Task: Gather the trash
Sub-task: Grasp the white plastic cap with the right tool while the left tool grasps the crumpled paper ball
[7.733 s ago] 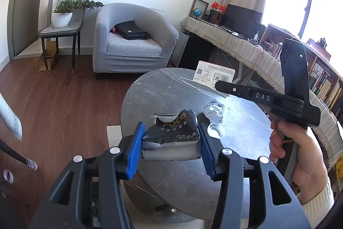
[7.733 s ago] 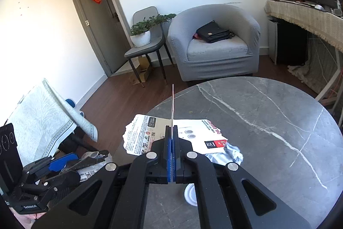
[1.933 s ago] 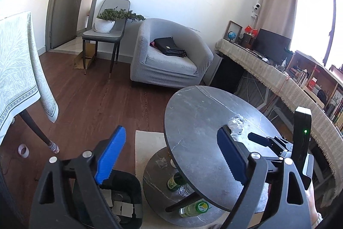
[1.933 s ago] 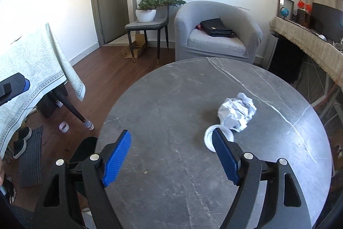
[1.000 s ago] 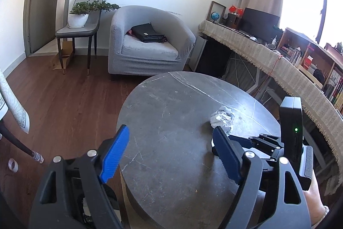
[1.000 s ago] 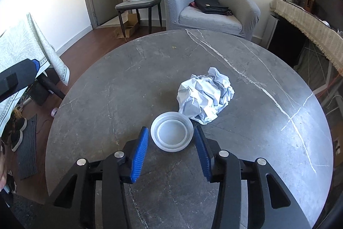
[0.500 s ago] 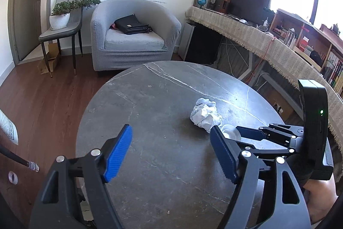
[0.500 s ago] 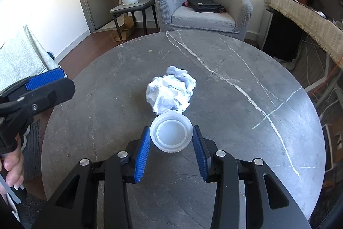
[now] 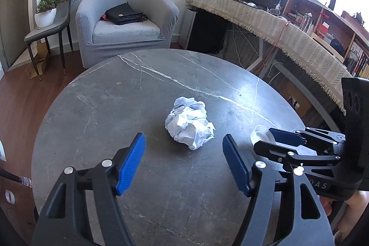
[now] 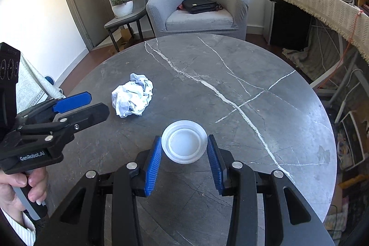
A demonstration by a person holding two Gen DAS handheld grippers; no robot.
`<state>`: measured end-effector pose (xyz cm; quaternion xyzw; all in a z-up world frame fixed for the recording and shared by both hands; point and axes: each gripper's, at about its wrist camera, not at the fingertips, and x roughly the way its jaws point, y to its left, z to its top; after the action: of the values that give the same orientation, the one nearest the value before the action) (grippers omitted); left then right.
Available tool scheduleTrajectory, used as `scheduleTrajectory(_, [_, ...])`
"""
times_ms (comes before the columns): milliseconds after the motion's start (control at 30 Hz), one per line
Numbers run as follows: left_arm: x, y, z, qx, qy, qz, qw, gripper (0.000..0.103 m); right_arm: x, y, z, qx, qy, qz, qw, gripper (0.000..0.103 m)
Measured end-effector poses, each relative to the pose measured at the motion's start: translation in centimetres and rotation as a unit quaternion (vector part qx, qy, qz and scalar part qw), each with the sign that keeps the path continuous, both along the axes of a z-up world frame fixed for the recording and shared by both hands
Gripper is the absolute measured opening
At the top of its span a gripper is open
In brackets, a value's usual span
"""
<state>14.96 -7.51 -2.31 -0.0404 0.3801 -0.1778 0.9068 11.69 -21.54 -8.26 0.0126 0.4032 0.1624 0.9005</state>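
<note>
1. Right tongs (image 10: 184,160) sit low over the round grey surface (image 10: 265,75), partly open, with the white plastic lid (image 10: 184,144) between the blue pads (image 10: 153,165). Pads look right at the lid's rim, but I can't tell if they're gripping yet.
2. Left tongs (image 9: 183,163) are spread wide and empty, aimed at the crumpled paper ball (image 9: 189,122) just ahead at 12 o'clock.
3. From the right camera the ball is at about 10 o'clock from the lid, near but not touching.
4. What could go wrong: the lid is flat, shallow and slick, so I reckon a squeeze on its thin rim could pop it out or skate it across the stone.
5. The paper is springy, so a grab off-centre might just nudge it away.
6. Containers: no bin visible in either view. The lid lies hollow side up, nothing in it.
</note>
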Motion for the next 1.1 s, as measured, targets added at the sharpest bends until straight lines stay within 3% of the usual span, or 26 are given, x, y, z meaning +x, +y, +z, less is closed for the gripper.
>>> scheduleTrajectory(300, [1.9,-2.0,-0.7,0.029,0.016,0.012,0.9994,0.072,-0.1,-1.5,0.2,0.026,0.003,-0.003,1.000,0.040])
scheduleTrajectory(600, [3.4,-2.4,-1.4,0.028,0.037,0.029,0.9985,0.059,-0.2,-3.1,-0.5,0.020,0.011,-0.010,1.000,0.040])
scheduleTrajectory(767, [3.4,-1.9,-1.4,0.007,0.046,0.028,0.9985,0.056,-0.5,-3.6,-0.5,0.014,0.011,-0.012,1.000,0.040])
scheduleTrajectory(967, [2.8,0.5,-1.1,-0.066,0.063,0.017,0.9957,0.055,-0.9,-3.1,0.4,0.016,0.004,-0.009,1.000,0.040])
scheduleTrajectory(1100, [2.1,2.0,-1.0,-0.089,0.069,0.018,0.9934,0.055,-1.2,-2.4,1.0,0.016,-0.002,-0.005,1.000,0.040])
